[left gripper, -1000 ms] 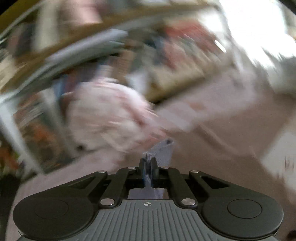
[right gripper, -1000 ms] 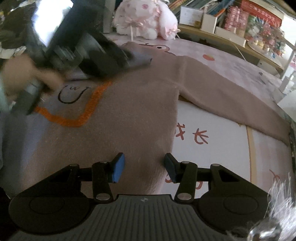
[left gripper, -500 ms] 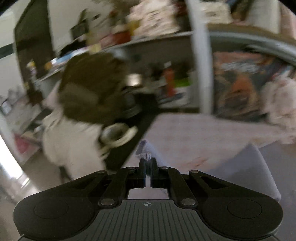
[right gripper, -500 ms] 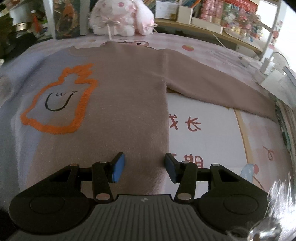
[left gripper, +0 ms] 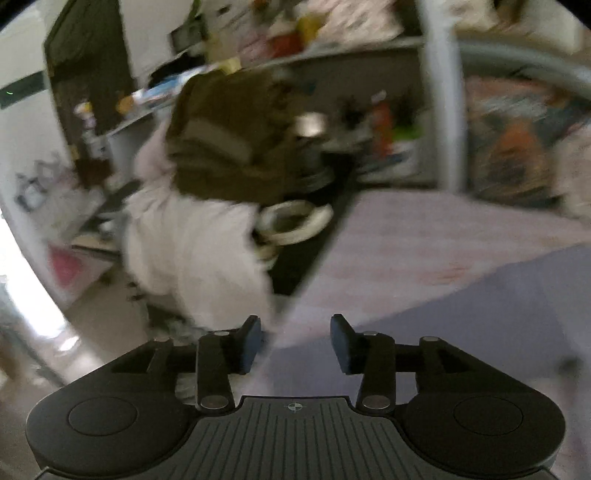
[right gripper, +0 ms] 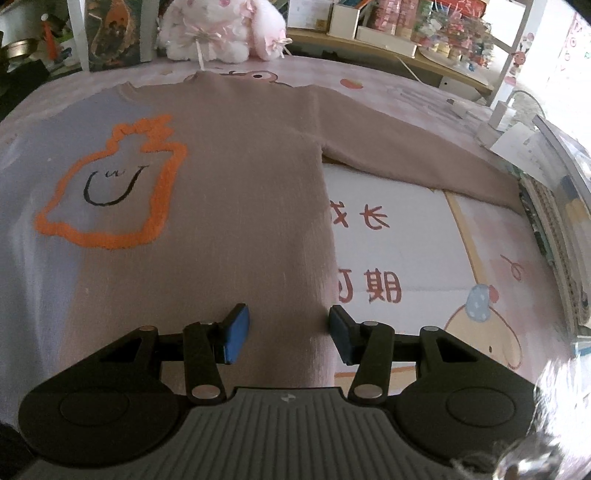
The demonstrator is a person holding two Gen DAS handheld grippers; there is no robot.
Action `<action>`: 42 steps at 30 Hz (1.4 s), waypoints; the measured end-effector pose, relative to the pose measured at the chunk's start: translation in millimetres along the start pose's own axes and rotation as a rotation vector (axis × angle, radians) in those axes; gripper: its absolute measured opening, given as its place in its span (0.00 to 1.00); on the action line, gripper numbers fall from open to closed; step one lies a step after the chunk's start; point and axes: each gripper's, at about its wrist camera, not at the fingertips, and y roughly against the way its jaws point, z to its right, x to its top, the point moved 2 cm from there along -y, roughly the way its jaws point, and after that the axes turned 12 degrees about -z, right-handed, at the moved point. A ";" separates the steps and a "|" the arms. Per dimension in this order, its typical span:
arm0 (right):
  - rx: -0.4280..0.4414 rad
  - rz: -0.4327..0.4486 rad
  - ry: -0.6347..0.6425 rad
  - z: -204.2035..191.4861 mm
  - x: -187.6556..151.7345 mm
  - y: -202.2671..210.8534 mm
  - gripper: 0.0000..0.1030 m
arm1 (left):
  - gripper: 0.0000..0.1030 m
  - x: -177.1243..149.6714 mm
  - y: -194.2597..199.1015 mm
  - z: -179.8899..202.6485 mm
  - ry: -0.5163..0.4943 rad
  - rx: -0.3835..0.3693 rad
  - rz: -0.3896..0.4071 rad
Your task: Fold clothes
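Daylight glares in from the edges; the left view smears with motion blur (right stays sharp).

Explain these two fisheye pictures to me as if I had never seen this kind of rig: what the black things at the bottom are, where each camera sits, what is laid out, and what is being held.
There is no robot here: a person holds a two-finger gripper in each hand, each with a camera looking forward along its fingers. The left gripper shows in the blurred picture; its jaws are opening with nothing pinched between them, above a lilac part of the garment. The right gripper stands open and empty over the sweater, which lies flat on a printed bed cover, one sleeve stretched sideways. An orange outlined figure marks its front. A pink plush toy sits beyond the collar.
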 end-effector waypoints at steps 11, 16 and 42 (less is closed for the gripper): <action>-0.031 0.013 -0.093 9.2 -15.3 5.4 0.35 | 0.42 -45.6 9.0 148.1 -0.151 -0.519 -0.194; -0.008 0.022 -0.164 15.3 -22.6 6.4 0.35 | 0.34 -37.7 -5.5 161.7 -0.163 -0.484 -0.215; 0.136 0.064 -0.125 -12.9 11.0 -6.3 0.14 | 0.14 7.3 -43.6 177.6 -0.263 -0.415 -0.160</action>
